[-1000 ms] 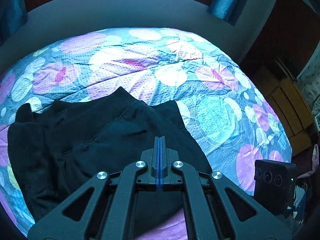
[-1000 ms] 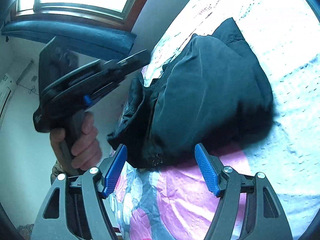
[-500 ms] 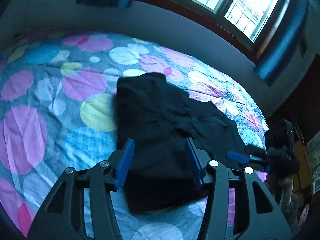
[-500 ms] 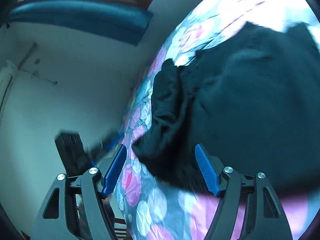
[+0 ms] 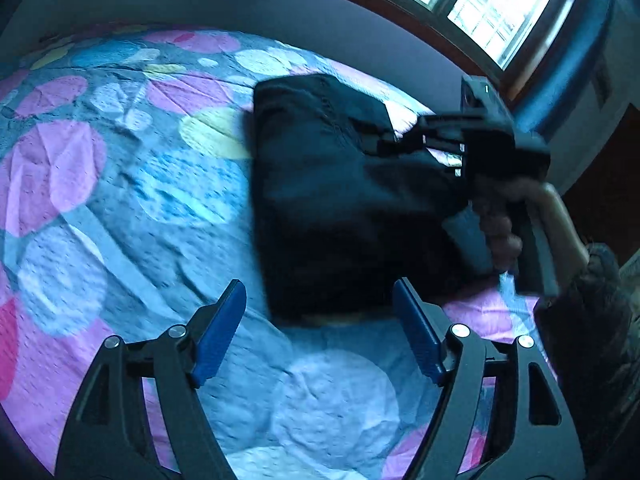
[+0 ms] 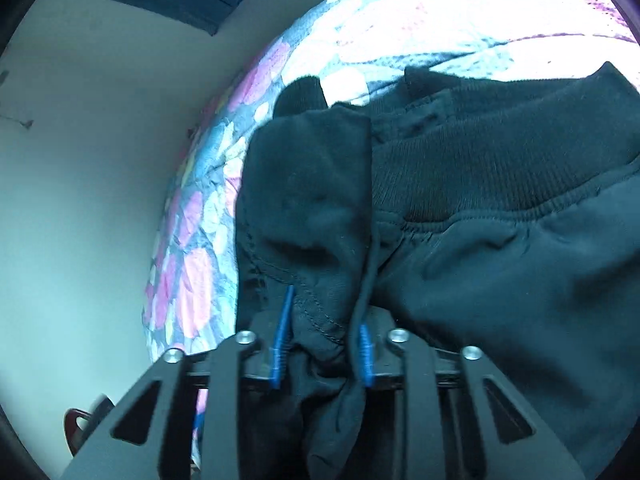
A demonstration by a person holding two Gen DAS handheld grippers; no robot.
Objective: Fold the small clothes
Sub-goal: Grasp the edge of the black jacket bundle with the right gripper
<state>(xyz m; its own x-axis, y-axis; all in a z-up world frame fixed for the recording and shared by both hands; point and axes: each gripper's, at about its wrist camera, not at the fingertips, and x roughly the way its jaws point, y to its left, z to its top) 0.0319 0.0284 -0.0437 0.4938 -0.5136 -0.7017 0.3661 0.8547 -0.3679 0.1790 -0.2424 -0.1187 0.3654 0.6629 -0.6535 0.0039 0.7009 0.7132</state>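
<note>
A black garment (image 5: 340, 200), sweatpants with a ribbed waistband (image 6: 480, 176), lies bunched on a bedspread (image 5: 120, 184) with coloured circles. My left gripper (image 5: 320, 332) is open and empty, just short of the garment's near edge. My right gripper (image 6: 322, 344) is shut on a fold of the black cloth with a drawstring (image 6: 368, 276) beside it. In the left wrist view the right gripper (image 5: 400, 142) reaches over the garment's far right side, held by a hand (image 5: 504, 232).
A window (image 5: 492, 4) and dark blue curtain (image 5: 560, 68) stand behind the bed. A pale wall (image 6: 100, 160) runs along the bed's left side in the right wrist view. The person's dark sleeve (image 5: 592, 340) is at the right.
My left gripper went from shut to open and pulled back from the garment. My right gripper moved in from open and closed on a fold of the black cloth.
</note>
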